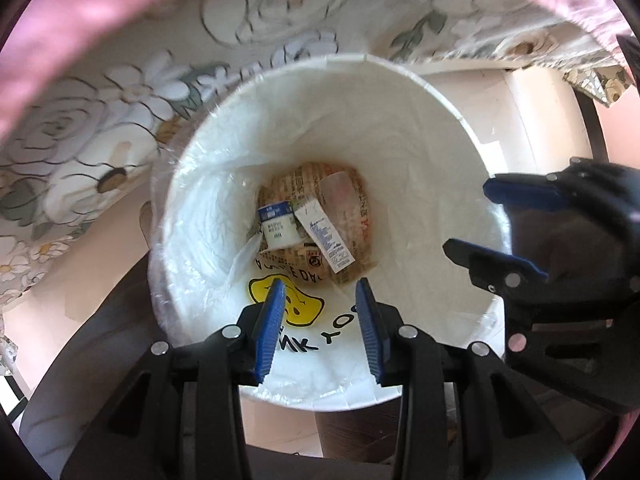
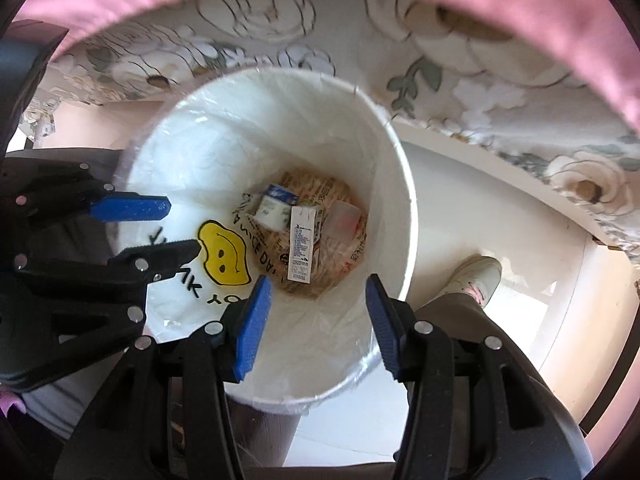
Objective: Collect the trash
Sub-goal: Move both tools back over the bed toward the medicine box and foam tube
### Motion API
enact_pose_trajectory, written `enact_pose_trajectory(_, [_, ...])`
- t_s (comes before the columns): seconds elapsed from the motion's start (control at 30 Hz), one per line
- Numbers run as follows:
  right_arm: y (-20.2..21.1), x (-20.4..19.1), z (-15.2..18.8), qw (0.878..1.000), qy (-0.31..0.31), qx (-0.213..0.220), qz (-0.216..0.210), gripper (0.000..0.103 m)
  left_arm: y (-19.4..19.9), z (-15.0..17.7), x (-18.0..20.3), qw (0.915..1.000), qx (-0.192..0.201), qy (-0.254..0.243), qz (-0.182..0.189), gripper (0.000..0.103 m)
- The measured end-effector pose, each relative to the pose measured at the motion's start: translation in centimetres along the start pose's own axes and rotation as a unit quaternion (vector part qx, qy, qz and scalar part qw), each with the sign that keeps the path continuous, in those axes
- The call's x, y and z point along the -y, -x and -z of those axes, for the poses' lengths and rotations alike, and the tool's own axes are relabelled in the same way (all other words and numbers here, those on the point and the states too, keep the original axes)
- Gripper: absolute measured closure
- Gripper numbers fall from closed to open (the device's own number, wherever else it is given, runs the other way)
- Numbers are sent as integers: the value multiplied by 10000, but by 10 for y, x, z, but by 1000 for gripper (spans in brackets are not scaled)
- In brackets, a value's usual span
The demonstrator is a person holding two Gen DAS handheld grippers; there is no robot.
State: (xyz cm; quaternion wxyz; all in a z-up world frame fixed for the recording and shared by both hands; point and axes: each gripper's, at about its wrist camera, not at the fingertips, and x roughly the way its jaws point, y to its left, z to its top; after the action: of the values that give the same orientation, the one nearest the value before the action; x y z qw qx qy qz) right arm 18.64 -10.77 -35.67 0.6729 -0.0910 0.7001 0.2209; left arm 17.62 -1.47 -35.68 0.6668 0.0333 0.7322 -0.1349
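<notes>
A white trash bin (image 1: 440, 128) lined with a white plastic bag bearing a yellow smiley (image 1: 296, 312) stands below both grippers. At its bottom lie a small blue-and-white carton (image 1: 278, 226), a white wrapper (image 1: 326, 238) and printed brown paper (image 1: 352, 216). My left gripper (image 1: 322, 320) is open and empty over the bin's near rim. My right gripper (image 2: 318, 312) is open and empty over the bin (image 2: 396, 184), above the same trash (image 2: 302, 236). The right gripper shows in the left wrist view (image 1: 476, 220), and the left gripper shows in the right wrist view (image 2: 180, 228).
A floral tablecloth (image 1: 100, 128) with a pink edge hangs over the table beside the bin. A white shoe (image 2: 476, 276) and a dark trouser leg stand on the pale floor (image 2: 460, 208) to the right of the bin.
</notes>
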Motion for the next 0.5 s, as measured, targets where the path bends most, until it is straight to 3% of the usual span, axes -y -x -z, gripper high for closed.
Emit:
enact_pose_trajectory(0.23, [50, -6, 9, 9990, 101, 433, 86, 53, 56, 10, 8, 9986, 519, -53, -83, 64])
enact_pose_trajectory(0.5, [121, -8, 19, 9935, 191, 1116, 112, 53, 136, 18, 14, 9912, 1292, -171, -237, 64])
